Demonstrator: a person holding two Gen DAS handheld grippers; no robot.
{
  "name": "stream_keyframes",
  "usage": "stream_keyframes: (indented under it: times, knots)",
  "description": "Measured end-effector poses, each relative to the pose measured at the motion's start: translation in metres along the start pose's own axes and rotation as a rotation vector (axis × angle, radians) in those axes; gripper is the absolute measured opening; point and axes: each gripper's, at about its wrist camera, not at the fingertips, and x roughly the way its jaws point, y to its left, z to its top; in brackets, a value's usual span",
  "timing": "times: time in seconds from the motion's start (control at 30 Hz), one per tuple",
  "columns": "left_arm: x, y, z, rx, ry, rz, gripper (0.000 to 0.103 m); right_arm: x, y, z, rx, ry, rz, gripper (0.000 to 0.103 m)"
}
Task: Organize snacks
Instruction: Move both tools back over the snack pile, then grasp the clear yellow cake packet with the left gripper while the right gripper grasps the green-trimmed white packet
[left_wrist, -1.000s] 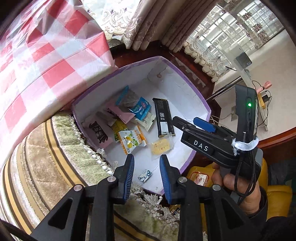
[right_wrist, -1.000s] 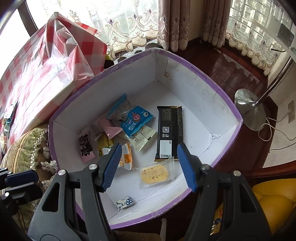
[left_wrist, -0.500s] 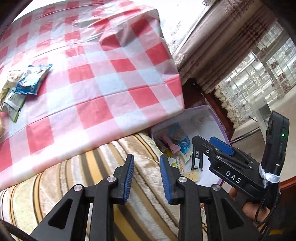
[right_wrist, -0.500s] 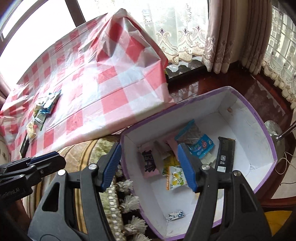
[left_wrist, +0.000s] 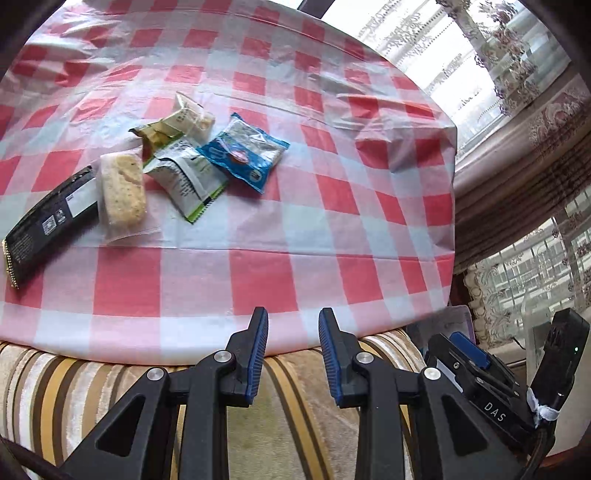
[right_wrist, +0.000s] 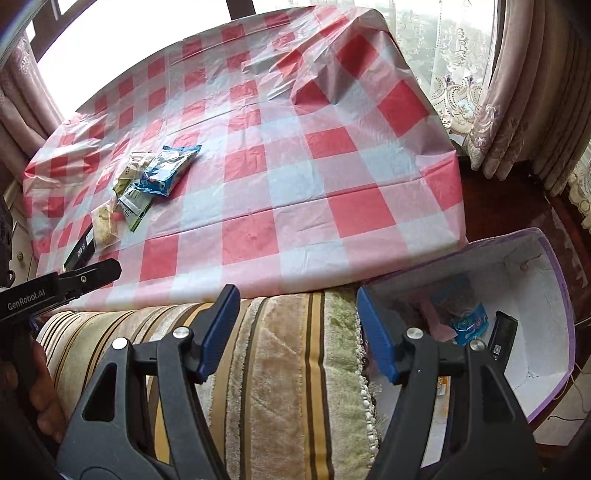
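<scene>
Snacks on the red-and-white checked tablecloth (left_wrist: 295, 229), five, clustered and overlapping:
- one black bar wrapper (left_wrist: 50, 221), white label with codes, text unreadable
- one clear-wrapped pale biscuit (left_wrist: 122, 190)
- one white-and-green packet (left_wrist: 184, 181)
- one cream-and-olive packet (left_wrist: 173, 127)
- one blue-and-white packet (left_wrist: 243, 153)

White box with purple rim (right_wrist: 554, 306), beside the table past the striped cushion (right_wrist: 295, 362): holds more snacks, partly hidden.

Left gripper (left_wrist: 293, 356): marked "GenRobot.AI", jaws apart, empty. Right gripper (right_wrist: 297, 334): marked "DAS", jaws wide, empty.

Checked tablecloth (left_wrist: 258, 273) — striped cushion (right_wrist: 280, 354) — lace curtains (right_wrist: 454, 74).
</scene>
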Motion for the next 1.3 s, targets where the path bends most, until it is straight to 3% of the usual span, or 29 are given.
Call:
stream_keyframes:
  times: [0.27, 0.47, 0.6, 0.87, 1.1, 1.17, 1.23, 1.3]
  knots:
    - [-0.01, 0.075, 0.022, -0.171, -0.07, 0.096, 0.03, 0.019, 0.038, 0.011, -0.082, 0.035, 0.037, 0.069]
    - [-0.001, 0.103, 0.036, -0.213, -0.063, 0.116, 0.031, 0.032, 0.062, 0.02, -0.142, 0.052, 0.063, 0.069]
    - [0.009, 0.112, 0.047, -0.217, -0.053, 0.127, 0.047, 0.039, 0.076, 0.024, -0.172, 0.062, 0.078, 0.069]
    - [0.027, 0.1, 0.068, -0.13, -0.053, 0.176, 0.052, 0.054, 0.091, 0.032, -0.183, 0.087, 0.102, 0.069]
    - [0.042, 0.08, 0.076, 0.017, -0.048, 0.315, 0.052, 0.068, 0.115, 0.042, -0.238, 0.089, 0.109, 0.071]
    - [0.045, 0.076, 0.075, 0.057, -0.046, 0.35, 0.051, 0.073, 0.123, 0.045, -0.257, 0.088, 0.103, 0.072]
    - [0.044, 0.077, 0.075, 0.067, -0.052, 0.378, 0.041, 0.077, 0.129, 0.049, -0.269, 0.084, 0.105, 0.072]
    - [0.042, 0.082, 0.075, 0.056, -0.059, 0.358, 0.039, 0.081, 0.137, 0.054, -0.282, 0.075, 0.112, 0.072]
